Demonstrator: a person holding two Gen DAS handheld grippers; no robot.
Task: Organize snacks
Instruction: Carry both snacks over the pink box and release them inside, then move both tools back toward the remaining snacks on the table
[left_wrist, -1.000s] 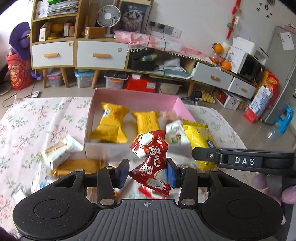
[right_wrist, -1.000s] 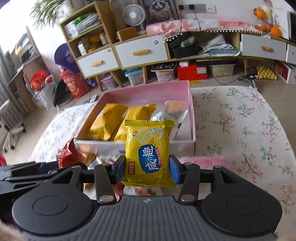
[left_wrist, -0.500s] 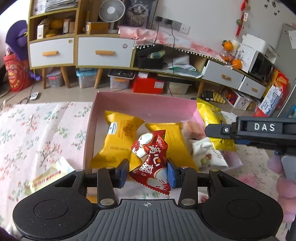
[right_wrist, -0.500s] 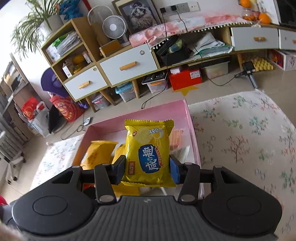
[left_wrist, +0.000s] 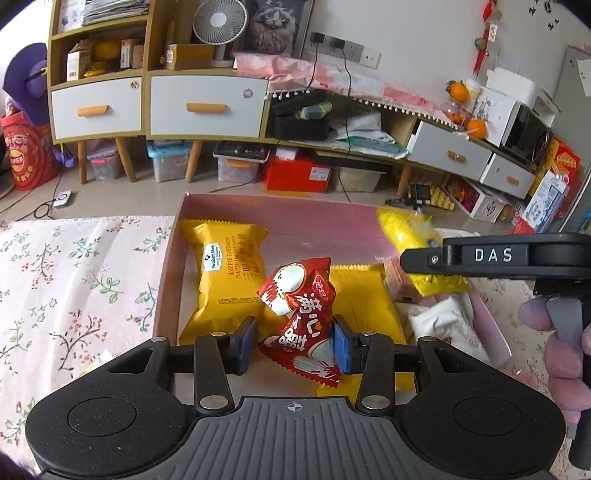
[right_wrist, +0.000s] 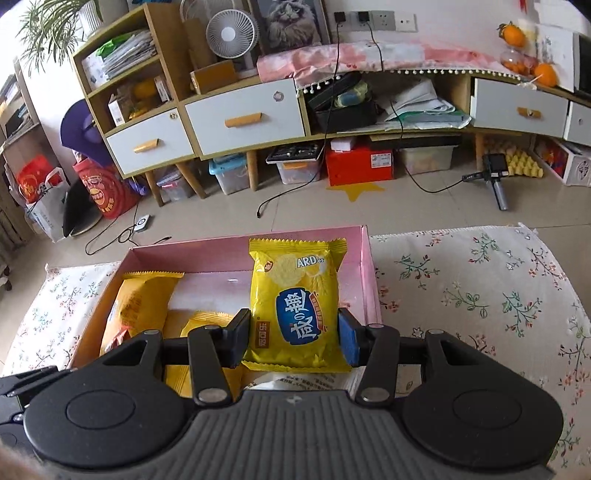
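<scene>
Snacks (left_wrist: 299, 314) between gripper (left_wrist: 294, 347) pads, seemingly.

Pink cardboard box (right_wrist: 365, 280): where there's room
Bare floor along its far wall; yellow waffle packets (left_wrist: 225, 280) fill the near half.

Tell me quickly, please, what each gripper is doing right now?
Left gripper: closed on the red snack packet, above the pink box.
Right gripper: closed on the yellow cracker packet, above the same box.
</scene>
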